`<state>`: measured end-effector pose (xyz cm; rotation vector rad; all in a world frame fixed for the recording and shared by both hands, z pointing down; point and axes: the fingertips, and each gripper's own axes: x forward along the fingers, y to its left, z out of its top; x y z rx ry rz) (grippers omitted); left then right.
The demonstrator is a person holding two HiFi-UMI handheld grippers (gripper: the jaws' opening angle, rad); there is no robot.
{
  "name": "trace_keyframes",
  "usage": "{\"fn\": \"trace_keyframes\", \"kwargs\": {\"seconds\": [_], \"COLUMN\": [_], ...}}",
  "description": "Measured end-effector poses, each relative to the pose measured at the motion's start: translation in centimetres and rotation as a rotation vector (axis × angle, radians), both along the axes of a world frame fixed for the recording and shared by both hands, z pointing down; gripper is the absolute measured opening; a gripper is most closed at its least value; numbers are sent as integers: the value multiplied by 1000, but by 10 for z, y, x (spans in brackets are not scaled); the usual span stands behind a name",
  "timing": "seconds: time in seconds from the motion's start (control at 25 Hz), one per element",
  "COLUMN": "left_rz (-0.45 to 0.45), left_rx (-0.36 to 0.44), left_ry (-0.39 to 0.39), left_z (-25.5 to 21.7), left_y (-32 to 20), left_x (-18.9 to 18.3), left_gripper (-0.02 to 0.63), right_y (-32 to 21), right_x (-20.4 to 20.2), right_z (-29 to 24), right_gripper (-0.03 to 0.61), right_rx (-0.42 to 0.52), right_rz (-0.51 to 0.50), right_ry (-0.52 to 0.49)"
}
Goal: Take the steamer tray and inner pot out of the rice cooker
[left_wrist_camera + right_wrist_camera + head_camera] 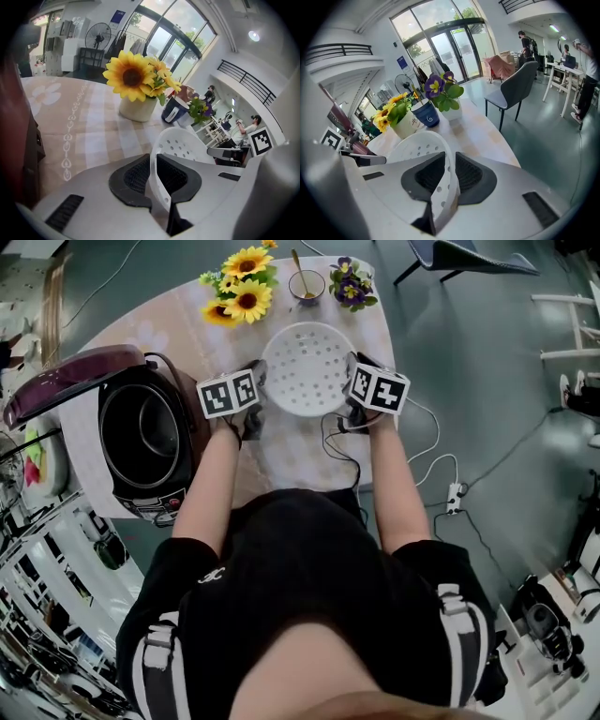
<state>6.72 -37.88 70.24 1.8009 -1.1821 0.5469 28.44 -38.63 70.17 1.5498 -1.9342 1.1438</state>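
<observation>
Head view, tray: the steamer tray (307, 367) is out of the rice cooker (141, 442). It is low over the table (291, 456), to the cooker's right. I cannot tell whether it rests there.
Head view, hold: the left gripper (260, 382) is on the tray's left rim and the right gripper (352, 382) on its right rim, opposite each other.
Head view, inner pot (141, 432): it sits in the open cooker, left of both grippers, and the left one is nearer.
Left gripper view, jaws: narrow, pads clamped on the rim edge-on, with the tray's bowl to the right.
Right gripper view, jaws: narrow, rim pinched between the pads, with the bowl to the left.
Coming move, judged: let go of the tray, then reach left for the pot.
</observation>
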Motion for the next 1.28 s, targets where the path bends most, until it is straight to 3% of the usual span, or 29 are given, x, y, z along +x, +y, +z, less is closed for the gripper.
{"fn": "trace_keyframes", "kwargs": {"seconds": [0.2,0.32,0.56,0.76,1.04,1.12,1.28], "left_rz": [-2,14,119,141,129,122,109], "left_rx": [44,114,401,647,842,879,929], "left_ry": [-1,-8,-108,-145,-148,-151,-136], "left_z": [-19,-42,-115,-193,-275,-293,-320], "left_y": [1,-1,-3,7,37,47,67], "left_x": [-5,-4,6,9,-12,-20,-38], "left_gripper": [37,37,37,37,37,29,5], "right_y": [-3,-6,-2,15,50,61,81], "right_x": [7,5,-11,-25,-49,-56,-77], "right_z": [-21,-50,-137,-209,-284,-301,-328], "right_gripper": [51,51,51,51,42,5,-2], "right_rx": [77,173,462,651,829,871,920], "right_rz": [27,31,5,9,16,35,44], "right_ry": [40,51,107,123,170,179,148]}}
